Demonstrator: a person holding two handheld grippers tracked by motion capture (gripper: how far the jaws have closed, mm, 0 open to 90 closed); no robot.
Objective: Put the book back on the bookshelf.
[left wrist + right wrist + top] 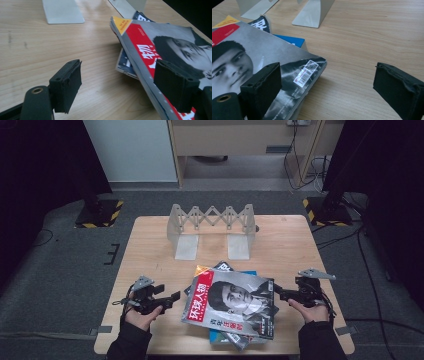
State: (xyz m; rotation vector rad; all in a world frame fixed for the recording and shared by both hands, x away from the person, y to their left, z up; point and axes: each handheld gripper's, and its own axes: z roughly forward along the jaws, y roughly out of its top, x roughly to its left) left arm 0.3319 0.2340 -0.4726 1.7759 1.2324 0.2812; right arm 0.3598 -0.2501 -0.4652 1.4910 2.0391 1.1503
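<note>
From the high view, my left gripper sits near the left edge of a loose pile of magazines, and my right gripper sits at its right edge, both low over the pale wooden table. The top one is a glossy magazine with a red title band and a grey portrait cover; it lies askew on a blue-covered magazine and a dark-covered one that peek out beneath. At the far side of the table stands a white expanding metal book rack with a criss-cross back, and nothing is in it.

In the left gripper view my jaws stand apart with bare table between them. The right-hand pad is in front of the red-banded magazine's spine edge, the other pad is over bare wood, and neither presses on anything. So that claw is open and holds nothing.

In the right gripper view my jaws again stand wide. The left pad hangs over the portrait magazine's barcode corner, the right pad is well out over the wood, and nothing is pinched. This claw is open too.

As I judge it, the job is moving these magazines into the rack, and it has hardly begun: the whole pile lies flat at the near middle of the table, well apart from the rack. What is left is nearly everything: seize the top magazine, lift it, stand it upright between the rack's plates, then the two below.
</note>
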